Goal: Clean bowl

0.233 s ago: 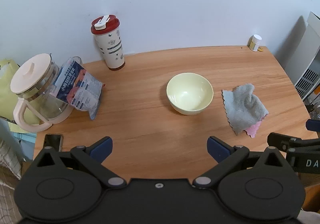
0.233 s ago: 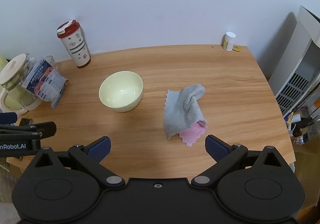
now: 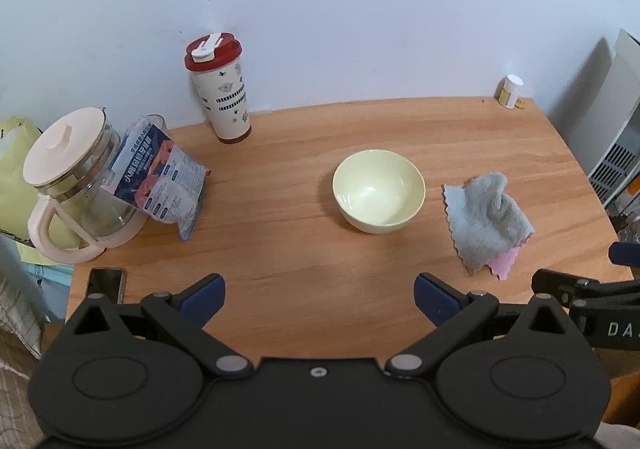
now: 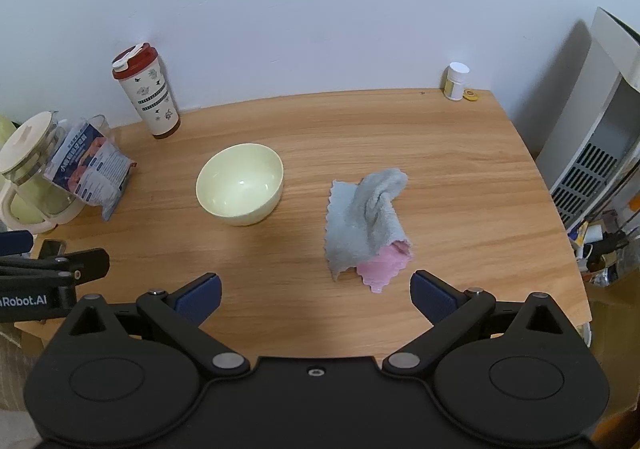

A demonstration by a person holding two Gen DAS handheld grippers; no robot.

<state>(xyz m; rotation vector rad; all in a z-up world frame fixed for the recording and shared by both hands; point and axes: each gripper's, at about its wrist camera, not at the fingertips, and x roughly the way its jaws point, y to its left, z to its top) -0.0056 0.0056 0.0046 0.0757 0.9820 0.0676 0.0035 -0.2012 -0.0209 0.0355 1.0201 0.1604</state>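
With both jaws wide open and empty, the crumpled grey-and-pink cloth [image 4: 368, 221] should be gripped first, right of the pale yellow bowl [image 4: 240, 185].

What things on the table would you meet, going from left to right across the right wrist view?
Glass jug → printed packet → red-lidded tumbler → yellow bowl → grey and pink cloth → small white-capped bottle.
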